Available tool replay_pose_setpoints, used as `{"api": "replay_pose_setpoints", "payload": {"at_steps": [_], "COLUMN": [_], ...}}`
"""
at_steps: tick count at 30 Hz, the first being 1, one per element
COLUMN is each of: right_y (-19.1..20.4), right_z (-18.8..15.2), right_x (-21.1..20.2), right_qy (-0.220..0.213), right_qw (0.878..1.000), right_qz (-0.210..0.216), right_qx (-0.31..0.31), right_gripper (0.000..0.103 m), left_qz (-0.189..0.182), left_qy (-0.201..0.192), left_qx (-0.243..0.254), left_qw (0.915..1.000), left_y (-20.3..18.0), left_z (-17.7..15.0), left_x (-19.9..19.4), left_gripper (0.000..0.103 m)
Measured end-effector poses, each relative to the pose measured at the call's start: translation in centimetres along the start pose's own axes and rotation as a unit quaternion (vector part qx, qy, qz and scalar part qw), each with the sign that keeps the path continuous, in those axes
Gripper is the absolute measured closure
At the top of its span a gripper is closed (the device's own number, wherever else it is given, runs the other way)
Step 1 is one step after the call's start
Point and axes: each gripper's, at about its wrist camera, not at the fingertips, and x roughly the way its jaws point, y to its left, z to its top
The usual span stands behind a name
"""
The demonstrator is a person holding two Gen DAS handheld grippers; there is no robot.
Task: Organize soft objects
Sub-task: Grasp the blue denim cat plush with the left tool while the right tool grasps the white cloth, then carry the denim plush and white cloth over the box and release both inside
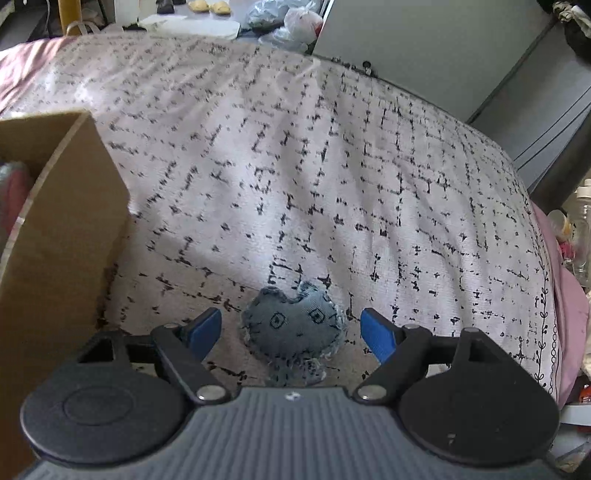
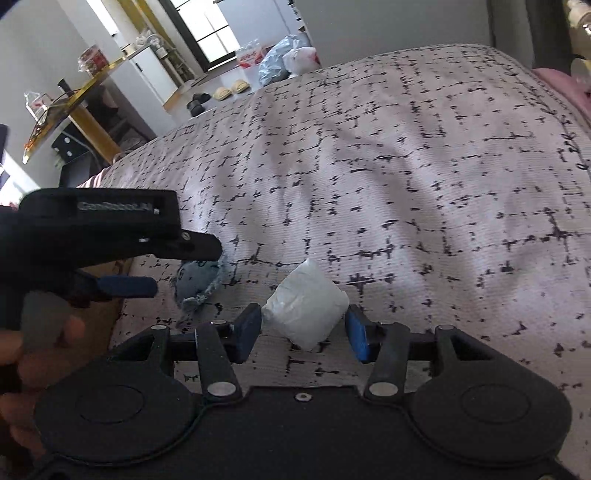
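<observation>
A blue denim heart-shaped soft toy [image 1: 295,328] with a drawn face lies on the patterned bedspread [image 1: 295,166]. My left gripper [image 1: 291,325] is open, its blue fingers standing on either side of the toy without touching it. In the right wrist view the toy [image 2: 199,280] lies under the left gripper's body [image 2: 110,236]. A small white soft pillow [image 2: 306,306] lies on the bedspread [image 2: 406,166]. My right gripper [image 2: 303,328] is open around the pillow, its left pad close to the pillow's side.
A cardboard box [image 1: 55,240] stands on the bed at the left, something red inside. Beyond the bed are plastic bags [image 1: 291,22], slippers [image 2: 231,90], a gold-legged table [image 2: 85,96] and grey cabinets [image 1: 461,48]. The bed's right edge drops to cluttered shelves [image 1: 576,236].
</observation>
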Motion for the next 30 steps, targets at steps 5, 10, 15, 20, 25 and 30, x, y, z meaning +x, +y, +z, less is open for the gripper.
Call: {"api": "replay_pose_setpoints", "payload": {"at_steps": [5,10,15,20,25,30], "right_y": [-0.5,-0.7,-0.1,0.9,2.1,3.3], "right_z": [-0.2,-0.4,-0.5,-0.4,0.0,-0.1], "right_x": [-1.0,-1.6,-2.9,-4.7,-6.2,-8.0], "right_qy": [-0.013,-0.023,-0.037,-0.059,-0.074,-0.088], "right_qw": [0.999,0.999,0.998,0.997,0.996,0.995], "right_qz": [-0.013,-0.014,-0.025,-0.032,-0.046,-0.053], "right_qx": [0.026,0.042,0.034,0.022,0.011,0.006], "right_gripper": [0.054,0.054,0.054,0.054,0.054,0.054], "left_qz": [0.016,0.024,0.012,-0.009,-0.015,-0.028], "left_qy": [0.01,0.002,-0.003,-0.021,-0.035,-0.046], "left_qx": [0.003,0.022,0.026,0.035,0.038,0.033], "left_qw": [0.9998,0.9995,0.9996,0.9991,0.9985,0.998], "left_y": [0.2,0.2,0.6,1.0,1.5,2.6], "left_z": [0.0,-0.3,-1.0,-1.8,-2.3,-2.8], "left_x": [1.5,1.1,-1.0,-3.9,-6.8,-9.6], "left_gripper": [0.033,0.056,0.064,0.064,0.064,0.064]}}
